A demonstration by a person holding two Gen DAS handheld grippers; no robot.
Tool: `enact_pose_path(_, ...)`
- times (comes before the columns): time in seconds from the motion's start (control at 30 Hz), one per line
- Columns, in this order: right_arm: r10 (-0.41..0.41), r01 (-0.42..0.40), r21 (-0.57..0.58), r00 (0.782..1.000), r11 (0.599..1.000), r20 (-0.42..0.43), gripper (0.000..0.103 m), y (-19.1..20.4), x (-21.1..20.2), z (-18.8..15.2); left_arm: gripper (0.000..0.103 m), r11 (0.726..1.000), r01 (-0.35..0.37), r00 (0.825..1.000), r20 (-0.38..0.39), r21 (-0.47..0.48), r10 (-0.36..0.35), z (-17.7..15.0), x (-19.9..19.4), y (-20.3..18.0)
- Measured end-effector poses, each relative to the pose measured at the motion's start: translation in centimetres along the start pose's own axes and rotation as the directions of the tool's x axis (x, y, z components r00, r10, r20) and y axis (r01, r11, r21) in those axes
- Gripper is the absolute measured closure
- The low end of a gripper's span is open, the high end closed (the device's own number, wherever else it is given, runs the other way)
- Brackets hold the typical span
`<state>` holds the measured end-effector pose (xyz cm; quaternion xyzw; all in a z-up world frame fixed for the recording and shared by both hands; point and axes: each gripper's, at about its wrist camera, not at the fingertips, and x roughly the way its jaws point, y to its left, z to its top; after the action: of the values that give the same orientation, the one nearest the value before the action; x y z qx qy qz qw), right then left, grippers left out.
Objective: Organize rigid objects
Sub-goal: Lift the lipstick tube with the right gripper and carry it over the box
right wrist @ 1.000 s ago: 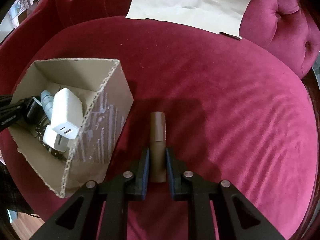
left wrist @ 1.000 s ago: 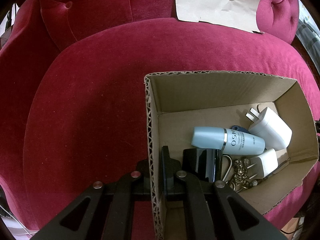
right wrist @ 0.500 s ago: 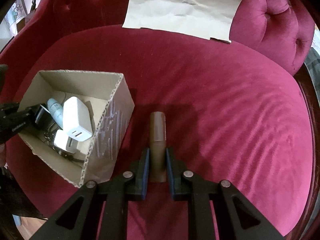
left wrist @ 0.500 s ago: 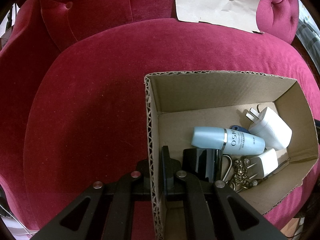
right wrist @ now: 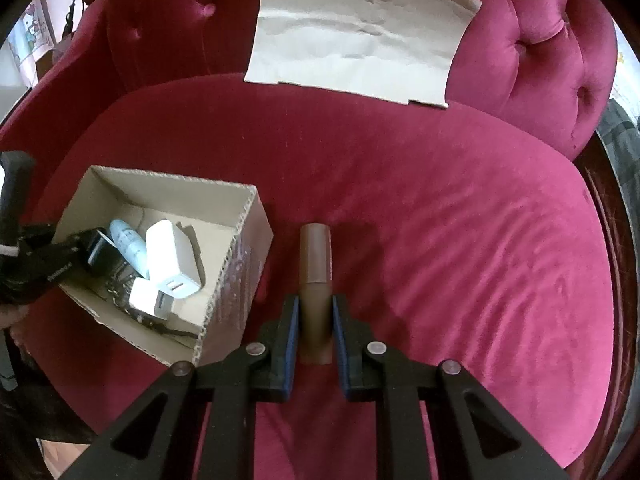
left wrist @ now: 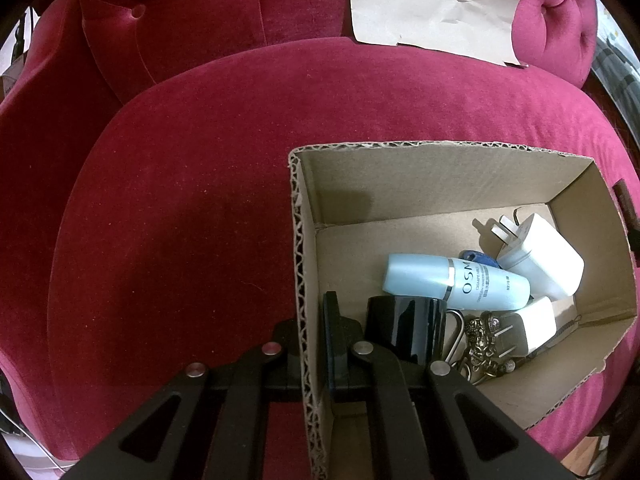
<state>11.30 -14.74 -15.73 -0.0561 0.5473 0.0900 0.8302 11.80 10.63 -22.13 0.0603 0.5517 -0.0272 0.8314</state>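
Now mid-transfer: right tongs [right wrist: 314, 322] pinch brown tube [right wrist: 316, 276] above sofa cushion [right wrist: 460, 240], beside box [right wrist: 224, 280]. Left tongs [left wrist: 310, 344] clamp box wall, steadying. Next: carry tube leftward over rim, release inside.

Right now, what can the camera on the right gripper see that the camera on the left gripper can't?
Only the right wrist view shows the right gripper, its jaws shut on a brown tube, held over the red cushion.

Only the left wrist view shows the black mug clearly, the keys beside it, and the left gripper clamped on the cardboard box wall.

Both show the box, the light blue bottle, two white chargers, and the brown paper on the backrest.
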Motion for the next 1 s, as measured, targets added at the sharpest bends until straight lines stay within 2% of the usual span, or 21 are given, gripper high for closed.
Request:
enact_pose_path(0.47,0.024,-0.022,-0.032,0.998,0.999,0.063,0.086,1.9,-3.5,1.6,0.098,1.0,0.0,1.0,0.001,-0.001,0.0,0.0,0.0,-0.1)
enact_pose_path(1.0,0.087,-0.081,-0.099,0.994,0.992,0.063,0.086,6.3,-3.8,2.3,0.098,1.0,0.0,1.0,0.001,-0.002,0.0,0.0,0.0,0.0)
